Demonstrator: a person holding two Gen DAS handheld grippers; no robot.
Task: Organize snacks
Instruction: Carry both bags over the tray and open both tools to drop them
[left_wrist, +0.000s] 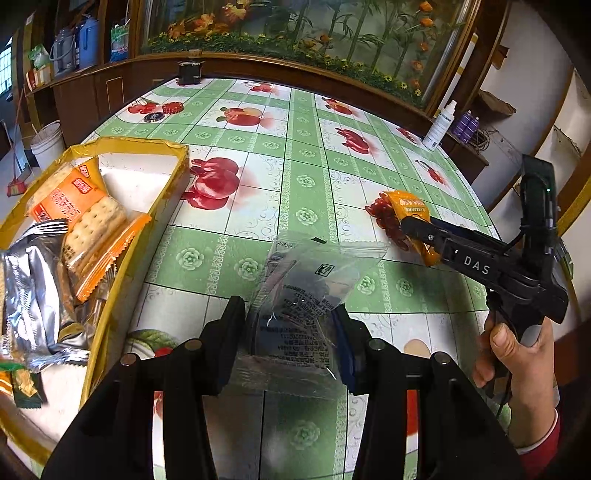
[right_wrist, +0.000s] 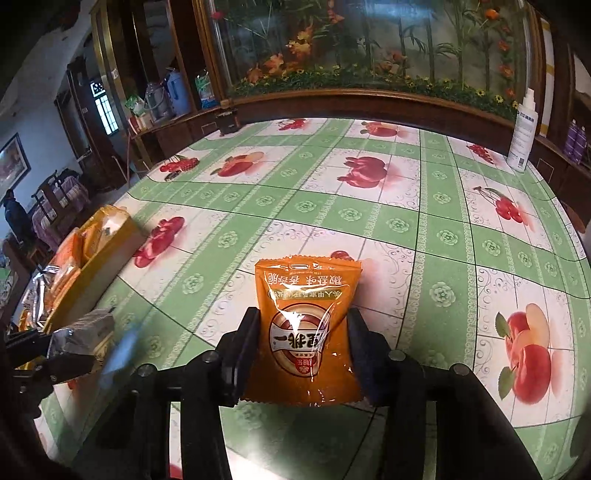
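It was a home dining room: a fruit-print oilcloth covered the tabletop (right_wrist: 369, 221), and behind it stood a wooden cabinet (right_wrist: 332, 99) and thermos flasks (left_wrist: 79, 44)

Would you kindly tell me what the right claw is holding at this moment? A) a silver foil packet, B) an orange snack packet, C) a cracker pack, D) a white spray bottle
B: in the right wrist view the right claw has both fingers pressed against the sides of the orange snack packet, while the white spray bottle stands far off at the table's edge.
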